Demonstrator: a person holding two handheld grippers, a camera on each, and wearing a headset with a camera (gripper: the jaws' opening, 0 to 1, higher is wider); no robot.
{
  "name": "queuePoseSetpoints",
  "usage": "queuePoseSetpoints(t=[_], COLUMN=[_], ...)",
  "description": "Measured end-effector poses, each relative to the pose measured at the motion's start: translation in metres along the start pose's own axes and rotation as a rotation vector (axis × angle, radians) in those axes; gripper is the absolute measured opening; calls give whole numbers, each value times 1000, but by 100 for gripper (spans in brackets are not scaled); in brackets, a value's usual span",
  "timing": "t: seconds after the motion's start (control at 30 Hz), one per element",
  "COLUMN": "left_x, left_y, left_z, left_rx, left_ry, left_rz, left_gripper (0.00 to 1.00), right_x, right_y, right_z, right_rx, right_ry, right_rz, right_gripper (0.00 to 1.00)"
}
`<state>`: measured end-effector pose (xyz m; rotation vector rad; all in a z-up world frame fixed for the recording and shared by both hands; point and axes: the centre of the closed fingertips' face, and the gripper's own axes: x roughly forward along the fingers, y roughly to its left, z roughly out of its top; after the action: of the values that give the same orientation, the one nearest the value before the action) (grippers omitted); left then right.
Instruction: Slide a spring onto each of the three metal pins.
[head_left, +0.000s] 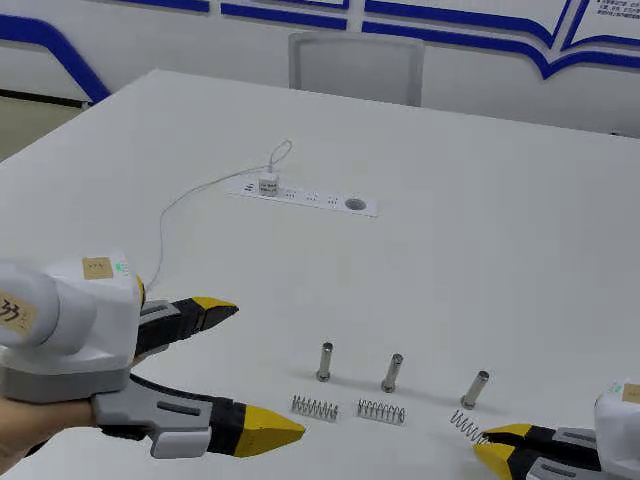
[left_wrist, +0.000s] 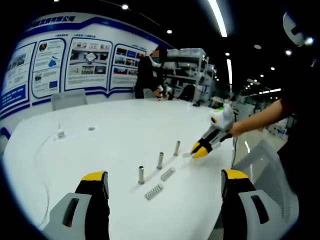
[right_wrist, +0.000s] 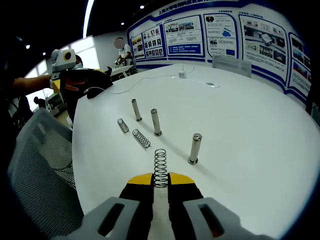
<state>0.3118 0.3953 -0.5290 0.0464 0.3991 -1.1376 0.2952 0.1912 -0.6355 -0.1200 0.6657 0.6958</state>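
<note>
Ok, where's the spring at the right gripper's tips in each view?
Head view: spring lower right, one end at the right gripper.
Left gripper view: spring right of centre, at that gripper's yellow tip.
Right gripper view: spring low centre, rising from between the closed fingers.
Shared landmark: the pin standing nearest it.

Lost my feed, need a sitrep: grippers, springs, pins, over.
Left gripper open, clear of pins. Right gripper shut on end spring, lying flat. Three pins bare, two springs beside them. Nothing blocking.
</note>
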Motion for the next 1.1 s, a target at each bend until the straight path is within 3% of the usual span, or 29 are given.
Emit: queuePoseSetpoints(t=[0.37, 0.67, 1.1], left_x=[13, 19, 33], left_y=[-6, -10, -24], left_z=[16, 18, 31], left_rx=[21, 46, 77], left_ry=[-35, -33, -44], left_rz=[-30, -46, -109], left_gripper=[94, 94, 85], right_x=[-16, -17, -15], right_y=[18, 44, 85], right_z=[51, 69, 104], right_rx=[-35, -80, -145], right_ry=[-89, -80, -115], right_rz=[38, 88, 178], right_gripper=[10, 10, 10])
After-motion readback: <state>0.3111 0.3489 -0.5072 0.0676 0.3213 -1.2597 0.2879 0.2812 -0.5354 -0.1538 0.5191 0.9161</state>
